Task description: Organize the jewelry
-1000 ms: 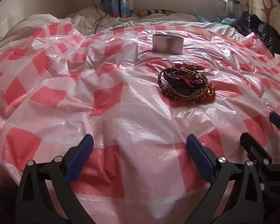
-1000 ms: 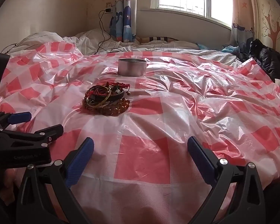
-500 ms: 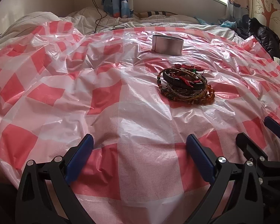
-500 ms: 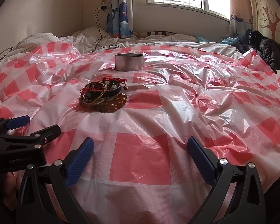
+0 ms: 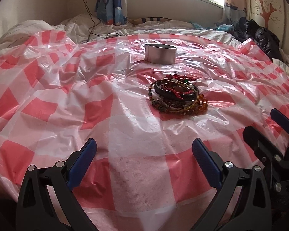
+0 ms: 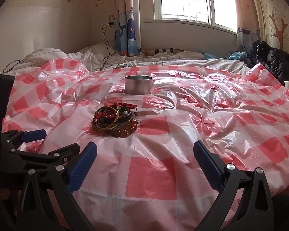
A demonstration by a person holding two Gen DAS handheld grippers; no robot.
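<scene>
1. Here, in the left wrist view, the left claw (image 5: 144,154) sits low over the red-and-white checked plastic sheet (image 5: 54,104) spread across a bed, its two blue-padded fingers (image 5: 82,158) spread wide with nothing between them, so it is released.
2. Ahead of it and a little to the right, a pile of bracelets (image 5: 176,97) lies on the sheet: dark bands, red cord, thin wire loops and amber beads all tangled in one heap.
3. Beyond the pile, apart from it, stands a round metal tin (image 5: 160,53), upright and open at the top; what it holds cannot be seen from here.
4. At the right edge, the right claw (image 5: 267,127) shows from the side, near the sheet's edge.
5. Now in the right wrist view, the right claw (image 6: 144,155) also hovers low over the sheet (image 6: 212,115), fingers far apart and empty, so it too is released.
6. The bracelet pile (image 6: 115,122) lies ahead and to the left, well short of the fingertips; the tin (image 6: 138,84) stands behind it, apart.
7. The left claw (image 6: 50,140) enters at the left edge, spread and holding nothing, near the pile but not touching it.
8. White bedding (image 6: 163,58), a patterned curtain (image 6: 128,28), a window (image 6: 185,0) and a black jacket (image 6: 275,61) fill the background.
</scene>
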